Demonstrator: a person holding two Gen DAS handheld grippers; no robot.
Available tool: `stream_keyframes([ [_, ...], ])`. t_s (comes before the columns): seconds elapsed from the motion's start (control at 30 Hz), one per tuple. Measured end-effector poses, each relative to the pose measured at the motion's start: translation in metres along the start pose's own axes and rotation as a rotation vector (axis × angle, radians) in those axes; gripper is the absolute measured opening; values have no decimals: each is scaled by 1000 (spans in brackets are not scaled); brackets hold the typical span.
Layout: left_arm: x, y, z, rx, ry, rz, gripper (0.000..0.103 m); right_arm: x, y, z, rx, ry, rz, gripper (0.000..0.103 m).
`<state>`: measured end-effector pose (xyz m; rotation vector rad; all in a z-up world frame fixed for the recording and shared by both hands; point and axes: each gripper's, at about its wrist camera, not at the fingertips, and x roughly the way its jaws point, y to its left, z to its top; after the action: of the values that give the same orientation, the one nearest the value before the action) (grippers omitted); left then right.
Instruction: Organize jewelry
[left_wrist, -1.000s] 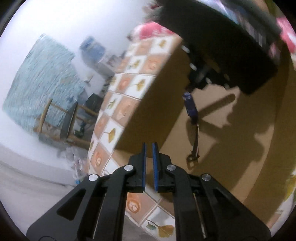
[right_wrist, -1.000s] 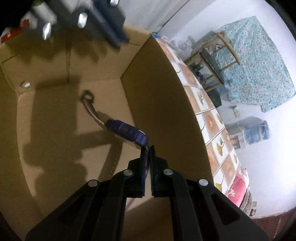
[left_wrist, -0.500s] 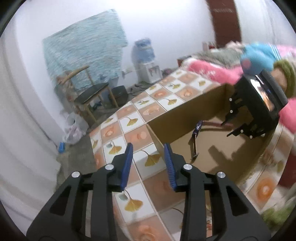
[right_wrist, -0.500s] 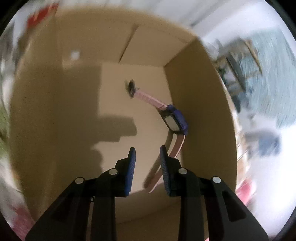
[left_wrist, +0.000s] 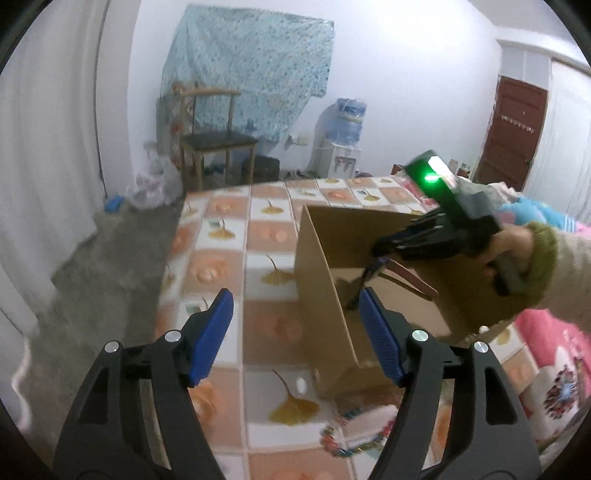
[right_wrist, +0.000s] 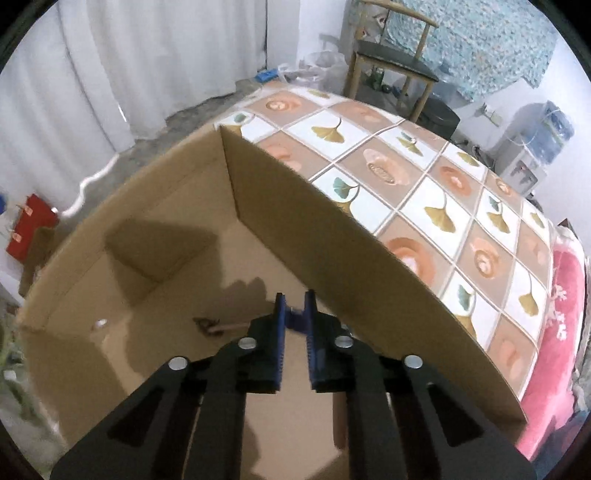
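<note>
Closing right gripper (right_wrist: 293, 310) inside the brown cardboard box (right_wrist: 332, 236), jaws pinching the blue-faced pink-strap watch (right_wrist: 295, 320). Strap trails left of the jaws. Left gripper (left_wrist: 295, 314) outside the box, opening, nothing between its jaws.

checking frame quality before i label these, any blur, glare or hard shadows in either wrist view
Left wrist view: the green light on the right gripper blooms into glare, the colourful beads near the bottom are smeared, and the walls bow with the fisheye. Right wrist view: mostly sharp, with hard dark shadows on the floor of the cardboard box; the watch sits dim in that shade.
</note>
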<state>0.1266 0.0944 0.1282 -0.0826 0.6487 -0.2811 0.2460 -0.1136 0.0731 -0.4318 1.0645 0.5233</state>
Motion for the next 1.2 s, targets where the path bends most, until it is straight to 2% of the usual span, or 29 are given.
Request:
stream_keyframes([
  [0.1,4,-1,-8,-5,30,-4,67,16,-8,0,51,40,-5,9],
  [0.27,8,-5,-20,-22,51,-37,67,27,-23,-14,164,107,82,9],
  [0.57,15,-15,-19,-8,35,-71,67,25,-24,-41,299,206,228,9],
  [0.73,17,-21,-20,16,22,-72,67,7,-40,-48,426,212,275,10],
  [0.83,18,-21,-21,21,22,-74,67,-7,-52,-55,522,199,272,19],
  [0.93,19,-21,-22,16,21,-79,68,-10,-56,-59,578,192,263,39],
  [1.2,16,-21,-21,15,12,-77,68,15,-67,-43,603,215,196,40],
])
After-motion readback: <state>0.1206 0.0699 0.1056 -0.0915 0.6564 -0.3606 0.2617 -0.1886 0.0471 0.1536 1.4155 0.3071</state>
